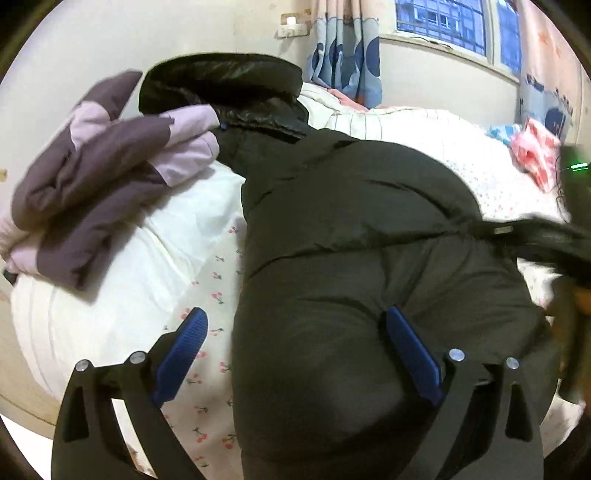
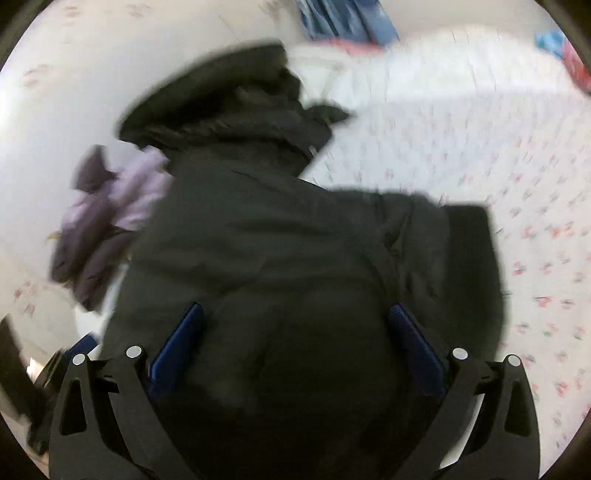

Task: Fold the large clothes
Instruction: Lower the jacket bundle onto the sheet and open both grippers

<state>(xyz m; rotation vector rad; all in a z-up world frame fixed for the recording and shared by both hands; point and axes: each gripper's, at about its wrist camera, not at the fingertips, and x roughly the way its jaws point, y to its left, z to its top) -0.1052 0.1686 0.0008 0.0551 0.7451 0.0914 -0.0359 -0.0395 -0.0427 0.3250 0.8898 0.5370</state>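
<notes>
The black coat (image 1: 369, 258) lies on the bed (image 1: 498, 184). Both the left gripper (image 1: 295, 354) and right gripper (image 2: 295, 350) are released. The sleeve at 3 o'clock should be grabbed and folded flat.

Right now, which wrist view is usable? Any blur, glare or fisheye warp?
Left wrist view: mostly sharp, the black jacket and purple jacket read clearly; smear only at the right edge, and the window bows with the fisheye. Right wrist view: heavy motion blur across the black jacket and the bedsheet print; only the gripper's own jaws stay crisp. No glare in either.
</notes>
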